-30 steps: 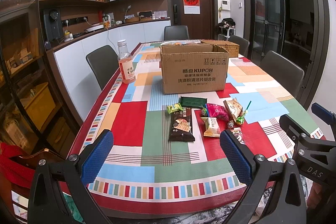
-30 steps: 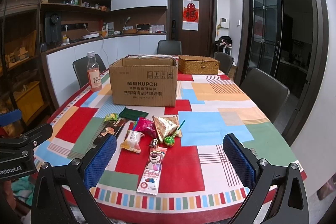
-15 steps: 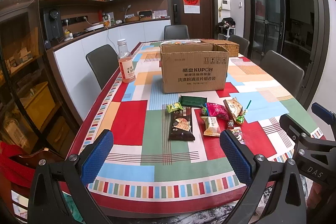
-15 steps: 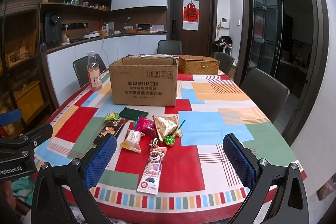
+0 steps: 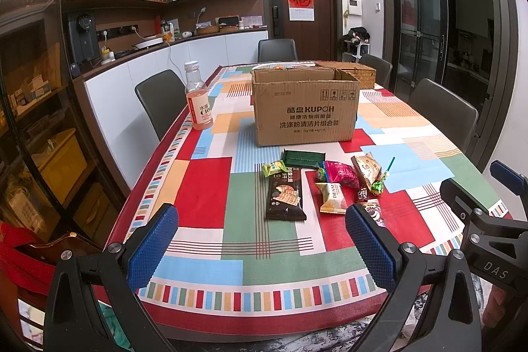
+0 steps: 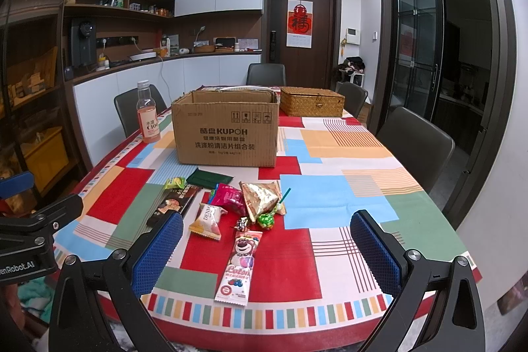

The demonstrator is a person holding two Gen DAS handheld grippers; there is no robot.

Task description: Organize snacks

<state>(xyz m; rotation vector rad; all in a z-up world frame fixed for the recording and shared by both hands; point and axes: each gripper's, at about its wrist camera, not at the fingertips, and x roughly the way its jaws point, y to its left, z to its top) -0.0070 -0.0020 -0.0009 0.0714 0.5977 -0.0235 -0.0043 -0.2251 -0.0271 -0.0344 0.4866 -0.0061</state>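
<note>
Crinkly foil snacks (image 6: 231, 220) lie before boxy corrugated carton (image 6: 227, 134)

table (image 6: 346, 197), patchwork cloth | on it: cardboard box (image 6: 227, 134); bottle (image 6: 148, 117); wicker basket (image 6: 312, 103); snack packets (image 6: 231, 213)

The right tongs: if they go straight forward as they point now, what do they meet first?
Probably the bear candy packet, which lies on the tablecloth between the open right tongs, nearest the table edge. The tongs may be above it, so depth is unclear; farther along stands the cardboard box.
</note>
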